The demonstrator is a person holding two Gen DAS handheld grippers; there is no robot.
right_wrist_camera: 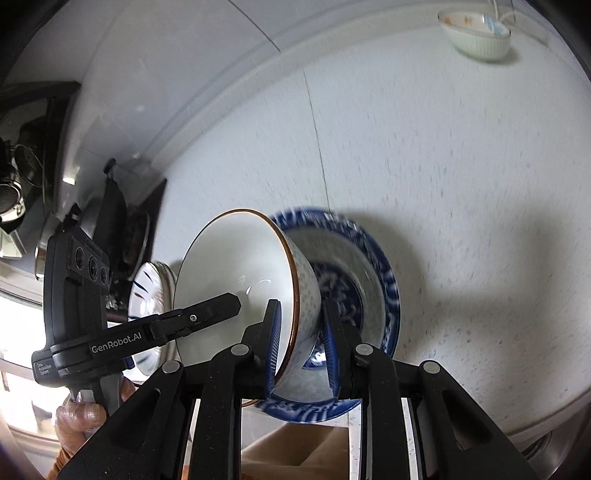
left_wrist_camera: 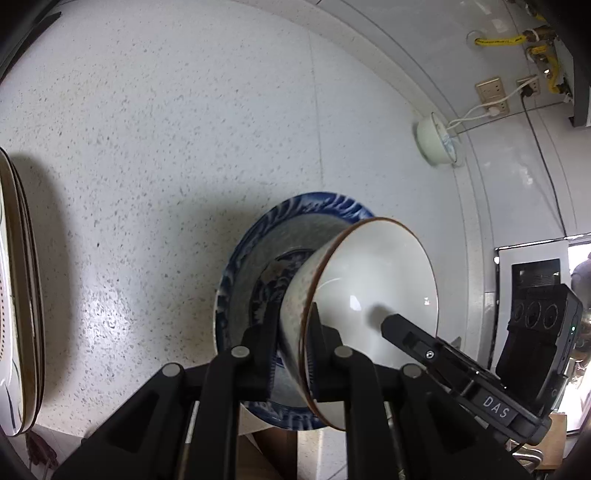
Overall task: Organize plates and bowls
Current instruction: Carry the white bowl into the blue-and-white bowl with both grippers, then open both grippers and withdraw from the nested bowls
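Note:
A white bowl with a brown rim (left_wrist_camera: 373, 295) sits over a blue patterned plate (left_wrist_camera: 255, 266) near the counter's front edge. My left gripper (left_wrist_camera: 293, 345) is shut on the bowl's near rim, one finger inside and one outside. My right gripper (right_wrist_camera: 301, 343) is shut on the opposite rim of the same bowl (right_wrist_camera: 240, 273), above the plate (right_wrist_camera: 373, 273). Each gripper shows in the other's view, the right one (left_wrist_camera: 461, 365) and the left one (right_wrist_camera: 155, 328). I cannot tell if the bowl touches the plate.
A small pale bowl (left_wrist_camera: 437, 142) stands at the back by the wall, seen also in the right wrist view (right_wrist_camera: 476, 31). Stacked plates (left_wrist_camera: 18, 295) stand at the left. Another striped bowl (right_wrist_camera: 151, 295) lies beyond the left gripper. Wall sockets and cables (left_wrist_camera: 491, 94) are behind.

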